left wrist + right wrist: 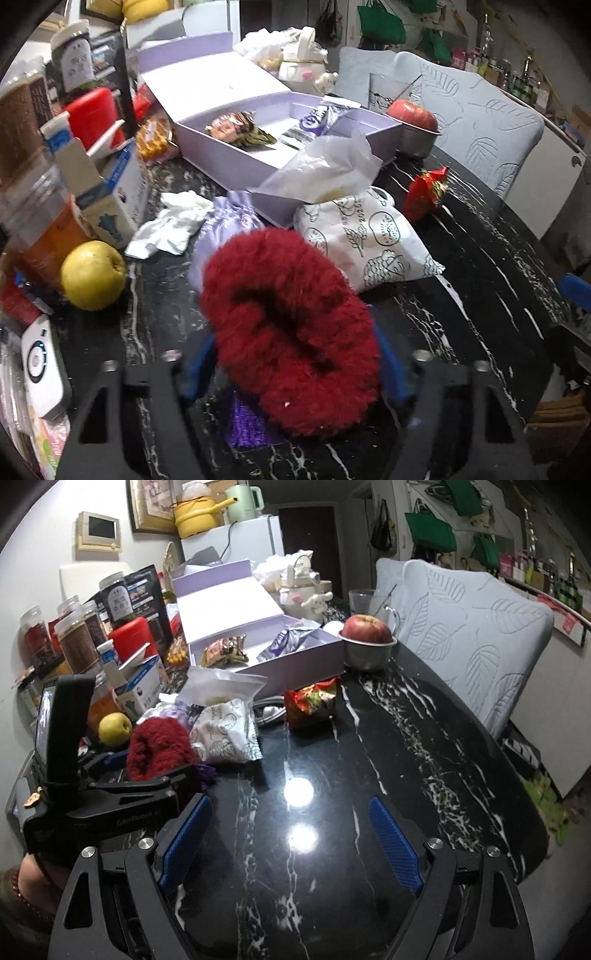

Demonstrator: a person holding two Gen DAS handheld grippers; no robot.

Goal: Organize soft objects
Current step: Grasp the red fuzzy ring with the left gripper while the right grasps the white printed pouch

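Clamped between the blue pads of the left gripper is a fluffy red scrunchie, its ring bulging up and forward past the fingertips so that it hides most of both pads. Under the jaws, a scrap of purple fabric lies on the black marble table. Just ahead of the scrunchie sit a lilac satin pouch and a white printed bag, with crumpled white tissue off to the left and a yellow apple further left still. Beyond these stands an open lilac box with snack packets inside.

Seen from the right wrist, the left tool is tilted downward toward the tabletop, low and close to the clutter, the scrunchie poking out of its front.

Right gripper hovers with its jaws spread wide and nothing between them, only bare marble with two lamp reflections. It points forward along the table, level and well apart from the objects. Ahead of its jaws lies a red snack packet, and further on a red apple rests in a metal bowl.
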